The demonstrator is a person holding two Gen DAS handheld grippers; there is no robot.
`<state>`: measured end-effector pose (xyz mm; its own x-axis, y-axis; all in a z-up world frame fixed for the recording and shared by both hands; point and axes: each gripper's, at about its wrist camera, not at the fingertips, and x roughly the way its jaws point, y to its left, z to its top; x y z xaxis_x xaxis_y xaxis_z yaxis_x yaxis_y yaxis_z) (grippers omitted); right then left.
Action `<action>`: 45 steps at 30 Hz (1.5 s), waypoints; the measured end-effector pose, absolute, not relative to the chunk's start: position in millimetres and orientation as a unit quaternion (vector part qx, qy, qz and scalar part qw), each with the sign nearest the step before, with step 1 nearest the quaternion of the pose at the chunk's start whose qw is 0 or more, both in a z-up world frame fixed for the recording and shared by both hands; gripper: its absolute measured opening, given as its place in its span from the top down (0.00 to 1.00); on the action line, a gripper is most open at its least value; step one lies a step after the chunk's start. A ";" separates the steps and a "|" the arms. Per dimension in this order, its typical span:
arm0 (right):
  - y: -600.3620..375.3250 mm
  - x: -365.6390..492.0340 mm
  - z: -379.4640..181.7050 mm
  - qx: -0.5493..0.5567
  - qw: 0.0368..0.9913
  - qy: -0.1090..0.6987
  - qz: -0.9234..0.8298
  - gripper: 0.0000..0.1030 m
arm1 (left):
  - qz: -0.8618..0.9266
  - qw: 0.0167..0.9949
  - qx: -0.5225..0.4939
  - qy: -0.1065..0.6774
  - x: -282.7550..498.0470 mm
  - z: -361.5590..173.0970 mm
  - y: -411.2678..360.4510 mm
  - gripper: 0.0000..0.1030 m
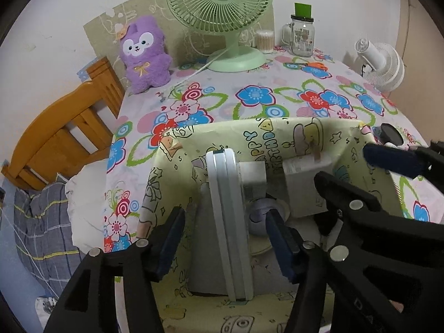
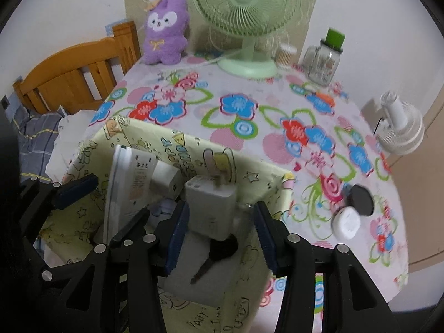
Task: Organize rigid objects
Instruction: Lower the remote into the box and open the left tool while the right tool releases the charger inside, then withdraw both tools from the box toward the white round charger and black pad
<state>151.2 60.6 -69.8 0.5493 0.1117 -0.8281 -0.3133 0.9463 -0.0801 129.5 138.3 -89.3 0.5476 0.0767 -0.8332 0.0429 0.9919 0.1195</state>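
A yellow cartoon-print box [image 1: 277,136] [image 2: 155,136] stands on the flowered table. In it a flat white case [image 1: 227,216] [image 2: 130,183] stands on edge, beside small white boxes [image 1: 305,183] [image 2: 211,205] and a black key [image 2: 213,255]. My left gripper [image 1: 224,244] is open, its fingers on either side of the white case without touching it. My right gripper [image 2: 219,238] is open and empty over the box's right end, around the white box and key. A small white-and-black round object [image 2: 352,213] [image 1: 388,136] lies on the table right of the box.
At the back stand a purple plush [image 1: 144,55], a green fan [image 1: 222,16], a cotton-swab tub [image 1: 265,41] and a glass jar [image 1: 302,36]. A white fan [image 1: 383,63] is at the right edge. A wooden headboard [image 1: 66,122] and bedding lie left.
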 end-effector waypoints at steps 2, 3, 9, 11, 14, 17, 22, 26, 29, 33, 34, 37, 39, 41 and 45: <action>58.4 148.4 -65.1 -0.111 0.879 0.448 0.117 0.32 | -0.003 0.880 0.056 0.471 126.8 -86.3 136.6 0.26; 56.1 146.4 -62.6 -0.109 0.883 0.442 0.113 0.27 | -0.005 0.883 0.058 0.466 125.0 -84.5 134.7 0.25; 45.4 143.1 -59.5 -0.097 0.886 0.441 0.107 0.26 | -0.007 0.884 0.062 0.464 122.4 -82.5 124.8 0.25; 41.3 141.9 -58.9 -0.094 0.886 0.441 0.105 0.26 | -0.011 0.884 0.064 0.463 121.2 -81.3 120.5 0.25; 34.1 141.0 -57.7 -0.087 0.887 0.441 0.102 0.26 | -0.014 0.886 0.068 0.459 118.6 -78.2 111.8 0.25; 24.3 138.4 -55.4 -0.080 0.889 0.441 0.099 0.26 | -0.018 0.888 0.070 0.455 116.5 -75.1 103.4 0.24; 11.2 135.5 -51.7 -0.074 0.892 0.437 0.094 0.24 | -0.021 0.891 0.073 0.448 113.7 -70.1 89.8 0.22; -1.5 132.6 -48.3 -0.070 0.895 0.432 0.089 0.22 | -0.023 0.893 0.077 0.442 111.1 -65.6 78.2 0.19; -10.3 130.9 -45.7 -0.069 0.896 0.430 0.084 0.22 | -0.026 0.895 0.080 0.438 109.7 -63.1 69.5 0.18; -20.9 129.4 -44.4 -0.066 0.897 0.431 0.075 0.20 | -0.029 0.895 0.082 0.436 108.6 -60.8 59.2 0.18; -22.9 128.7 -44.1 -0.065 0.897 0.431 0.074 0.20 | -0.031 0.896 0.083 0.436 108.0 -60.3 57.6 0.18; -29.8 125.6 -42.2 -0.062 0.898 0.429 0.071 0.20 | -0.035 0.896 0.085 0.434 105.8 -57.2 50.6 0.18; -34.7 123.3 -39.9 -0.060 0.900 0.426 0.069 0.20 | -0.036 0.898 0.087 0.431 104.1 -54.9 46.4 0.18; -38.4 121.4 -37.9 -0.058 0.902 0.424 0.066 0.20 | -0.037 0.898 0.087 0.429 102.9 -52.5 41.8 0.16; -48.6 117.6 -34.1 -0.053 0.904 0.420 0.062 0.20 | -0.040 0.900 0.088 0.424 100.8 -49.0 33.1 0.14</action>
